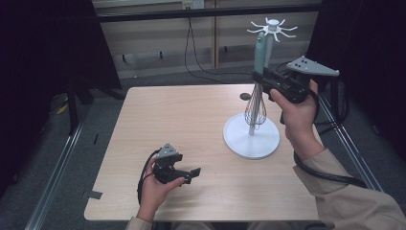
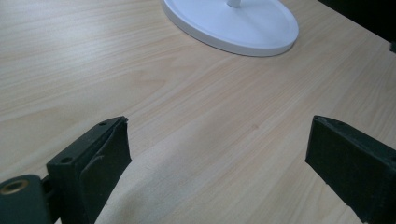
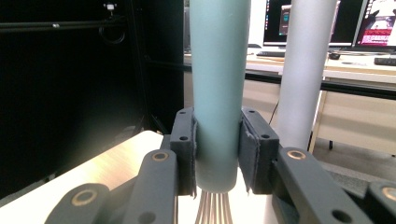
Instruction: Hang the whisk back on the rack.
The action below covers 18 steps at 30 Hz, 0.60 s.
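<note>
In the high view the right claw [image 1: 262, 76] sits in the upper right of the frame, clamped on the teal handle of a whisk [image 1: 257, 81] that hangs upright just beside the white pole of a hook stand [image 1: 251, 139]. The whisk's wire loops dangle above the stand's round white base, right of centre on the wooden bench [image 1: 191, 134]. The right gripper view shows both pads pressed against the handle's lower end [image 3: 217, 93], wires spreading out beneath, with the stand's pole [image 3: 306, 70] just to the right of it. The left claw [image 1: 189, 173] rests low at the bottom centre-left of the high view, jaws spread wide with nothing between them; in the left gripper view only bare bench [image 2: 187, 116] lies between its jaws, and the stand's base [image 2: 233, 25] lies at the top.
</note>
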Tool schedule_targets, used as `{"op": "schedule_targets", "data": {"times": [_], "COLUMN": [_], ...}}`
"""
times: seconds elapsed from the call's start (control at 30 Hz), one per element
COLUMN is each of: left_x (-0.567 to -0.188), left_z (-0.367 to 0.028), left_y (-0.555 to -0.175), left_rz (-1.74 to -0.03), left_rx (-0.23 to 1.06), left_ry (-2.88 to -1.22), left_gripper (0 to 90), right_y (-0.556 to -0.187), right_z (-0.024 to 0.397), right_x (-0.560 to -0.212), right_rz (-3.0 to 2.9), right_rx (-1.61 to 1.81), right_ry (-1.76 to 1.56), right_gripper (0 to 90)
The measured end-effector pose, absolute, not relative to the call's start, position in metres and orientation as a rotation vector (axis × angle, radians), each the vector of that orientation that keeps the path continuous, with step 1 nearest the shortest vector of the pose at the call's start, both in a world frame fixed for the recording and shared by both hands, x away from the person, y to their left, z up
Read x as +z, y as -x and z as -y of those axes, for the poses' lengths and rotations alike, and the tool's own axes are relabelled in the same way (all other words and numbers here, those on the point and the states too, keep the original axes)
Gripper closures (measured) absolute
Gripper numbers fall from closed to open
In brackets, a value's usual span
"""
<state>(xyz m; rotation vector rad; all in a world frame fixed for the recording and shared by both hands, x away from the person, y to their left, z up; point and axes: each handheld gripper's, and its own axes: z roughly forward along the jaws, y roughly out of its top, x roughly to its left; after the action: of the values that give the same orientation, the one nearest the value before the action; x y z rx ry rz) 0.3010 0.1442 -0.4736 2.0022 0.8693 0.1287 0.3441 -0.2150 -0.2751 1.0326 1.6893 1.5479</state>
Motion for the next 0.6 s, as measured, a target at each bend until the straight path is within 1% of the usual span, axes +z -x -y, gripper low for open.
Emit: {"op": "schedule_targets", "data": {"times": [0.6], "left_x": [-0.4726], "left_z": [-0.1441], "left_y": [-0.3015], "left_rz": [-0.865], "left_rx": [0.131], "left_ry": [-2.0], "left_gripper": [6.1], "right_y": [-0.3499], "right_z": [0.2138], "right_x": [-0.2736], "right_rz": [-1.702], "right_rx": [1.537], "right_ry": [-1.051], "right_gripper": [68.2]}}
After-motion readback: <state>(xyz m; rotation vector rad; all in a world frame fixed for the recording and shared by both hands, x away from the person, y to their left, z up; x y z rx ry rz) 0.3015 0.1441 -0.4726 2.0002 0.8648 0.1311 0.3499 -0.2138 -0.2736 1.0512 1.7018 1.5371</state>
